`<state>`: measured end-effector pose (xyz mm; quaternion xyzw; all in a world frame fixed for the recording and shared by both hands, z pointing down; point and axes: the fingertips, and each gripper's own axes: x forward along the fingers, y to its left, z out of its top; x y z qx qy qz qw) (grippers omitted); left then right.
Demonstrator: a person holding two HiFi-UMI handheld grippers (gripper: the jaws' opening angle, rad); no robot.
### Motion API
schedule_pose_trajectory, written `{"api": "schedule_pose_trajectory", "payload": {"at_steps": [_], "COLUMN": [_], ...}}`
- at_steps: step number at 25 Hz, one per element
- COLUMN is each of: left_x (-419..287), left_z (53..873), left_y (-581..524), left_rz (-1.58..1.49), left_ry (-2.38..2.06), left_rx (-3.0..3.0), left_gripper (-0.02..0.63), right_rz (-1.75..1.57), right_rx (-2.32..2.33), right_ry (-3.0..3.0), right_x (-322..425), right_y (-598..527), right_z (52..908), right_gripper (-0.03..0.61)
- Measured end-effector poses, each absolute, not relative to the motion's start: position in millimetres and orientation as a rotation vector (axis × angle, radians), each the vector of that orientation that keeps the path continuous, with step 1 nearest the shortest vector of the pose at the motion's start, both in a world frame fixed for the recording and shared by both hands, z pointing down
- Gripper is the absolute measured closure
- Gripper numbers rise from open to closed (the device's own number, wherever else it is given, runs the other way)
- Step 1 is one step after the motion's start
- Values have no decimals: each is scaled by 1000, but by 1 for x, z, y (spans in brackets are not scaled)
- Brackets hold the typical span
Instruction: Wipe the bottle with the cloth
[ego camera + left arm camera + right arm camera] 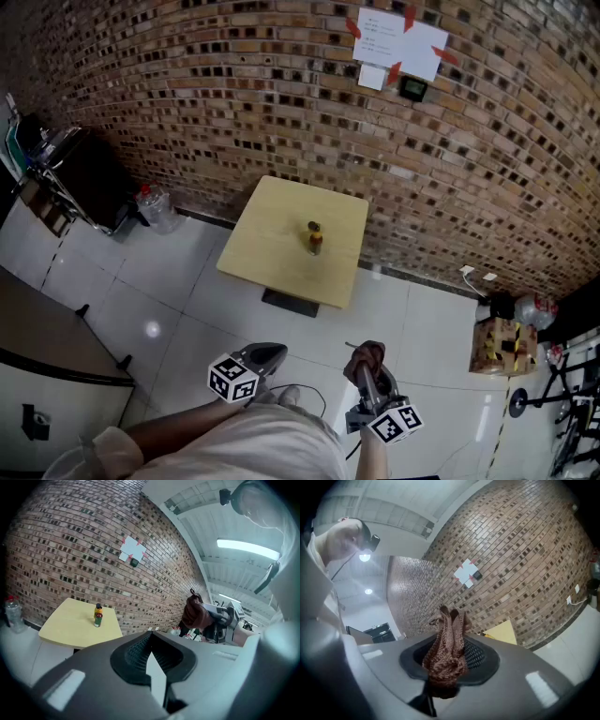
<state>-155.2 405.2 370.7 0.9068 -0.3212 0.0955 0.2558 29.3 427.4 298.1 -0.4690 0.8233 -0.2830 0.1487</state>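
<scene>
Hanging near the person's body, the left gripper (274,352) has its jaws pressed together with nothing between them. Just right of it, the right gripper (443,679) is clamped on a brown knitted cloth (449,637), which is bunched between the jaws and sticks up past their tips. The two grippers are apart and both point toward the far side, above a white tiled floor (178,281).

Farther off, well apart from both grippers, stands a small square yellow tabletop (267,248). The bottle (315,239) is upright on it, right of its middle, with a dark cap and a yellow and red body.

Beyond the tabletop a brick wall (262,112) closes the far side, with white papers (398,42) taped high on it. A cardboard box (506,345) sits on the floor at the right.
</scene>
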Motion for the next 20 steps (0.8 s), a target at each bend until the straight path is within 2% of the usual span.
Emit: {"api": "schedule_pose_trajectory", "payload": {"at_steps": [20], "left_x": [-186], "left_z": [387], "left_y": [381], "left_rz": [226], "left_ry": [-944], "left_rx": [2375], "left_gripper": [601], "right_rz": [-886], "right_rx": [-1353], "right_ry": [2402], "right_x": [15], "right_y": [390], "right_z": [321], "right_gripper": [488]}}
